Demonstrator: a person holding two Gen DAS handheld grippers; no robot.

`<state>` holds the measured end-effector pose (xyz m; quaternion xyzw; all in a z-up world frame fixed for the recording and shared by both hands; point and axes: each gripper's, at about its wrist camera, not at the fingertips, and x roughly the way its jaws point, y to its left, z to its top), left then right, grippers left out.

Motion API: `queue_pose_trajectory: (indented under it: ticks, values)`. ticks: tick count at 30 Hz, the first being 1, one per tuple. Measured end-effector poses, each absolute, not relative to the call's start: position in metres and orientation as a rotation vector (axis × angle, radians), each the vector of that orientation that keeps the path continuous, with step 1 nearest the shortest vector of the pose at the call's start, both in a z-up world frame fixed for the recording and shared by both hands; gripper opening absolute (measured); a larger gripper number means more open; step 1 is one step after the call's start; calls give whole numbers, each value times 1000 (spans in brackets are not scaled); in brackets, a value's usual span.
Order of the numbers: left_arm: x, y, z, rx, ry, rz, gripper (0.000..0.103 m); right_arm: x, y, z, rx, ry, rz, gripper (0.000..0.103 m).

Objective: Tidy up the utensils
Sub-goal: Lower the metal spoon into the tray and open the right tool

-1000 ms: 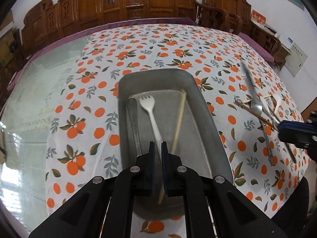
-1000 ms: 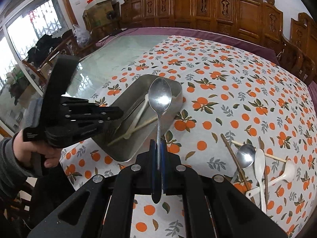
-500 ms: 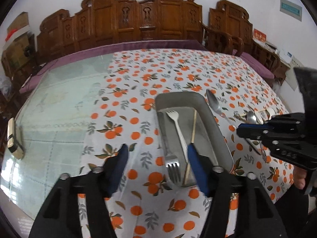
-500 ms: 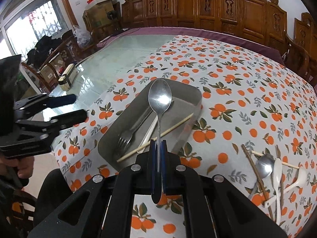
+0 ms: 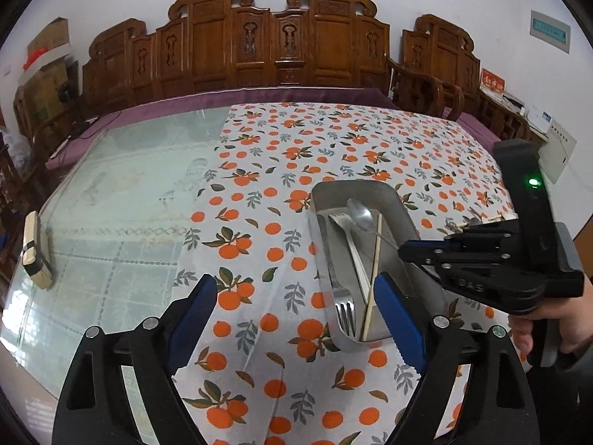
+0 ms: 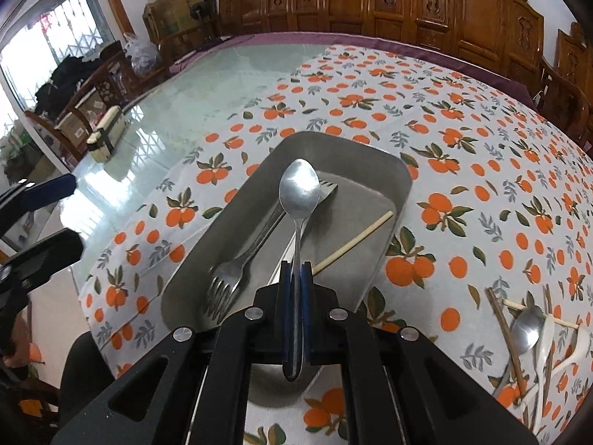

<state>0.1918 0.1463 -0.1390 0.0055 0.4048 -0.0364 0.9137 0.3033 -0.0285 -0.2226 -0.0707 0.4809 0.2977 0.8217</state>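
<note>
A metal tray (image 5: 407,218) (image 6: 374,152) sits on the orange-print tablecloth. In it lie a metal fork (image 5: 343,296) (image 6: 237,270), a white plastic fork (image 6: 283,254) and a wooden chopstick (image 5: 374,263) (image 6: 355,239). My right gripper (image 6: 295,270) (image 5: 402,250) is shut on the handle of a metal spoon (image 6: 299,189) (image 5: 361,213), holding its bowl above the tray. My left gripper (image 5: 294,307) is open and empty, back from the tray's near end.
A heap of utensils (image 6: 533,337) lies on the cloth right of the tray: a metal spoon, white spoons, chopsticks. A small strapped box (image 5: 35,252) (image 6: 105,139) stands on the bare glass tabletop. Carved wooden chairs (image 5: 281,44) line the far side.
My left gripper opened, letting go of the white fork, and drew back from the tray. My right gripper carried the spoon forward over the tray.
</note>
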Motion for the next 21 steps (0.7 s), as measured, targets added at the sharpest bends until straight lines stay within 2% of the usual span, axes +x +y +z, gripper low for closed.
queue_pose_trajectory:
  ticks: [9,21]
  values:
    - [195,152,-149,2,859,-65,83,311,-5,-244,-159,1077,641,7]
    - [194,146,-153,28,861,-62,83,301,-28,-224,-66,1036,702,8]
